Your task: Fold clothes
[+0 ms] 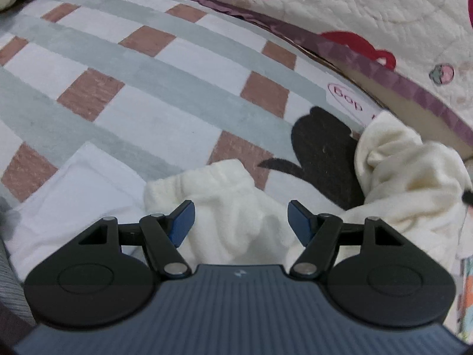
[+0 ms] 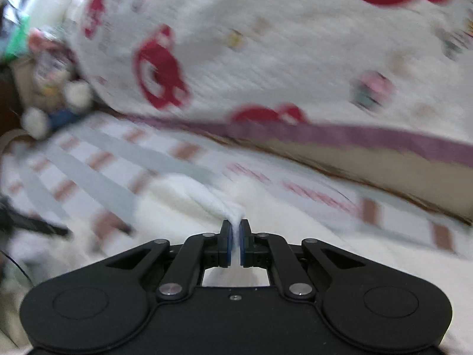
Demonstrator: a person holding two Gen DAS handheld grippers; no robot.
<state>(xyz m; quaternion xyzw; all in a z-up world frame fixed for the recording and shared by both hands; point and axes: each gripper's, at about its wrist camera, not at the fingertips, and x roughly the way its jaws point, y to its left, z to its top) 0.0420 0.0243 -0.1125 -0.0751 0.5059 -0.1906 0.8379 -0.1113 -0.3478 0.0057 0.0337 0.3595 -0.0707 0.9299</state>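
The cream fleece garment [image 1: 399, 177] lies crumpled on the checked blanket [image 1: 118, 68] of the bed, bunched toward the blanket's edge where the purple-bordered quilt [image 1: 384, 14] begins, with one fold trailing back under the left gripper [image 1: 241, 222]. That gripper's jaws stand spread, the fold lying between them but apart from both blue pads, so nothing is held there. The right gripper [image 2: 235, 236] has its jaws pressed together on a thin ridge of the same cream cloth, which runs away from it up and to the left in a blurred view; I judge the left hand must now drop straight onto its fold.
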